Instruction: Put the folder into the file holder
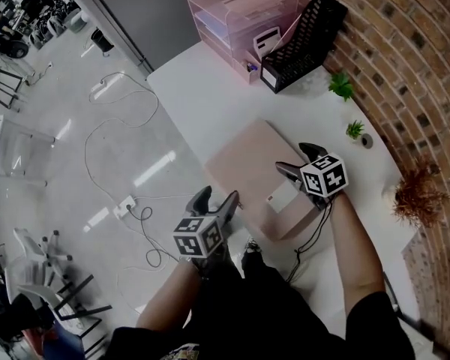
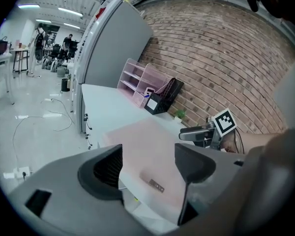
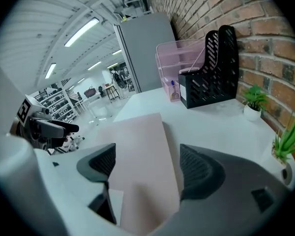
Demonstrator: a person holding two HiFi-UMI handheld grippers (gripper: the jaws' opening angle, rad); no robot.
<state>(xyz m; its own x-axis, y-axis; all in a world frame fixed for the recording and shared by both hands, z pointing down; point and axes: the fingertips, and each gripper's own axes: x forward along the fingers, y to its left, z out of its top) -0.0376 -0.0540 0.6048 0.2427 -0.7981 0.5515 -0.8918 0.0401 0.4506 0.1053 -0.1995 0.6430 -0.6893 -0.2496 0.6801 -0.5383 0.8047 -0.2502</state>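
A pale pink folder (image 1: 253, 172) lies flat on the white table (image 1: 210, 88), with a white label near its near corner. It also shows in the left gripper view as the folder (image 2: 147, 146) and in the right gripper view as the folder (image 3: 137, 151). The black mesh file holder (image 1: 304, 43) stands at the far end against the brick wall, also visible as the file holder (image 3: 211, 80). My left gripper (image 1: 216, 202) is open at the folder's near left edge. My right gripper (image 1: 294, 158) hovers open over the folder's right side. Nothing is held.
A pink stacked letter tray (image 1: 236, 17) stands beside the file holder. Small potted plants (image 1: 342, 86) and a dried plant (image 1: 418, 193) line the brick wall on the right. The table's left edge drops to a floor with cables (image 1: 120, 163).
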